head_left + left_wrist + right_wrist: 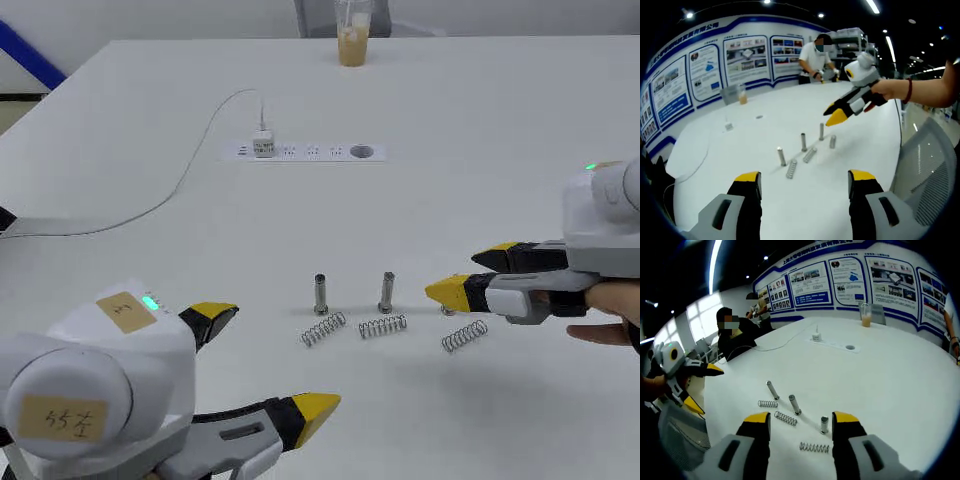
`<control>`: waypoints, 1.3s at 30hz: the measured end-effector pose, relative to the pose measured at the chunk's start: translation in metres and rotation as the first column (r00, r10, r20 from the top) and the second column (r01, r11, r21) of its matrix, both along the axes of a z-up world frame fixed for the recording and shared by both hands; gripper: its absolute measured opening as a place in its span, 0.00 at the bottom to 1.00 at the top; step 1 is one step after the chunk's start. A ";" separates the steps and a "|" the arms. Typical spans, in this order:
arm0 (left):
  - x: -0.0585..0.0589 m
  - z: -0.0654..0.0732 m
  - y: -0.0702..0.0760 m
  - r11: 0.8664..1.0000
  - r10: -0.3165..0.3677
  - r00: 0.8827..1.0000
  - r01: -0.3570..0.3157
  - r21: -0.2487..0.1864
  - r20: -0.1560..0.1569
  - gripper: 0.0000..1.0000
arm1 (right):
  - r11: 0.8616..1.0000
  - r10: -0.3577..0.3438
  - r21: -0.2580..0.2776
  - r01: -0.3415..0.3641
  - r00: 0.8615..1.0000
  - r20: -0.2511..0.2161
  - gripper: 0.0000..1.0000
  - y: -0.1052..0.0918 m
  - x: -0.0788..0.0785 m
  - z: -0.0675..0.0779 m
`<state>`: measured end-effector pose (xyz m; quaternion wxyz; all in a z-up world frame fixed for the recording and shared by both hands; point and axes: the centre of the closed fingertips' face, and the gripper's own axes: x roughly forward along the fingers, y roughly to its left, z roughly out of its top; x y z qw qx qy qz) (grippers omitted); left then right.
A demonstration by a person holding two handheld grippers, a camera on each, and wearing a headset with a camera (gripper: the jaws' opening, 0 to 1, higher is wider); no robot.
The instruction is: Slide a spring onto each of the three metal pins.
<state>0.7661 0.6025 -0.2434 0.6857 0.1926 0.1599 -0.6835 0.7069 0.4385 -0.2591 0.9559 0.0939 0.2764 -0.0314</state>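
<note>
Zero of three springs fitted; every pin is bare.

Three pins [321, 293] stand upright in a row on the white table [480, 150], and three springs [383, 326] lie flat, one just in front of each pin. All three fittings are left to do. The right gripper [470, 275] hangs low at the right end of the row, jaws apart and holding nothing. In the right gripper view the end pin [824, 424] and the end spring [814, 447] sit between its jaws. The left gripper [265, 365] is also spread and empty, well apart from the row at near left. The table around the row is bare. The power strip [303, 151] and the cup [352, 40] sit far back. In the left gripper view the table edge [897, 150] runs past the right end of the row, so a rolling spring could be lost there.
</note>
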 end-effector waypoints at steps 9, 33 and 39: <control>0.013 -0.008 -0.010 0.999 -0.022 0.999 0.021 0.025 0.030 0.70 | 0.999 0.045 0.002 -0.045 0.996 0.075 0.57 0.014 -0.013 0.002; 0.031 -0.064 -0.050 0.985 -0.125 0.992 0.121 0.122 0.027 0.48 | 0.998 0.055 0.026 -0.057 0.994 0.099 0.66 0.043 -0.048 -0.009; 0.030 -0.079 -0.053 0.977 -0.142 0.990 0.140 0.159 0.000 0.39 | 0.997 0.072 0.026 -0.074 0.994 0.086 0.65 0.049 -0.052 -0.014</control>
